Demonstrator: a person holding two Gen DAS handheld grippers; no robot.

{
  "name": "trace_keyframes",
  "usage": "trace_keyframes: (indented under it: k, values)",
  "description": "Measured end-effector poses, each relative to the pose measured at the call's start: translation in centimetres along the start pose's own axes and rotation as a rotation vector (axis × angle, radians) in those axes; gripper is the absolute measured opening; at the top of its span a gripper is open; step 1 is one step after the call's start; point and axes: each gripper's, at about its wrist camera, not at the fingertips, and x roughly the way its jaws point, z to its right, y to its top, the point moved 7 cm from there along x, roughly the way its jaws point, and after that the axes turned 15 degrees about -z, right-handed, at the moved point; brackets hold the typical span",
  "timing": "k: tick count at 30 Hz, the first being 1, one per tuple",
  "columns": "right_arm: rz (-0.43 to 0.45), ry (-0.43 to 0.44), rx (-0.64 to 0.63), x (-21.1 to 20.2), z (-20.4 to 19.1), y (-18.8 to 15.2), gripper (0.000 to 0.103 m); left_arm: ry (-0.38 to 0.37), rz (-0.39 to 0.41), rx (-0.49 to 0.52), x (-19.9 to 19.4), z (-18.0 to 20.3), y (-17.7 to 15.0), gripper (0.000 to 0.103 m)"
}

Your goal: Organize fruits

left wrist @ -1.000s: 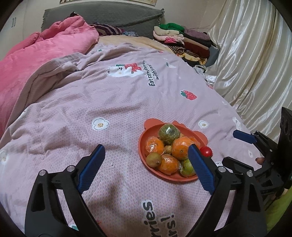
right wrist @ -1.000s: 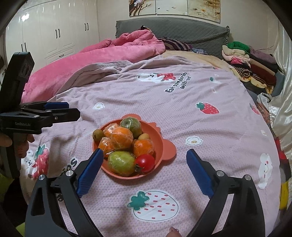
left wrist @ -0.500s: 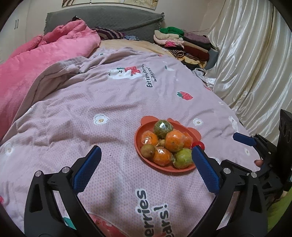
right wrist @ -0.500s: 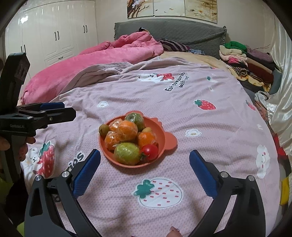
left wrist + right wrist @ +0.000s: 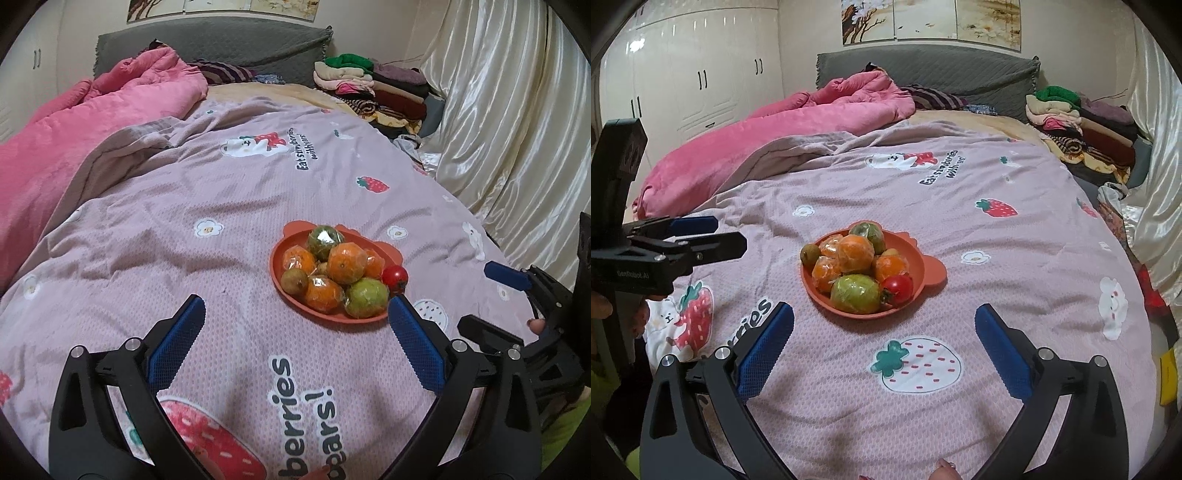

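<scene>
Fingers [image 5: 177, 343] of the left gripper [image 5: 291, 339] are spread wide and hold nothing, above the bed [image 5: 184, 236] on the near side of the bowl [image 5: 275, 266]. Fingers [image 5: 764, 347] of the right gripper [image 5: 884, 341] are likewise released and empty, also near the bowl's front edge. The orange bowl sits on the pink quilt [image 5: 1015, 280], piled with fruit: wrapped oranges [image 5: 855, 253], a green fruit [image 5: 855, 293] at the bowl's front, a tomato [image 5: 897, 288] beside it, a dark green fruit [image 5: 870, 232] at the bowl's back, and a kiwi [image 5: 810, 254] on the bowl's left rim. Far behind the bowl lie a pink blanket [image 5: 798, 125] and folded clothes [image 5: 1071, 122].
</scene>
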Motion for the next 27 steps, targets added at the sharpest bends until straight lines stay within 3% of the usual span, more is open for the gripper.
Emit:
trace_keyframes:
  k: [27]
  values:
    - [-0.032,-0.027,0.032,0.0,-1.4,-4.4,0.098,0.07,-0.06,-0.008,0.8,1.0,-5.0,0.093]
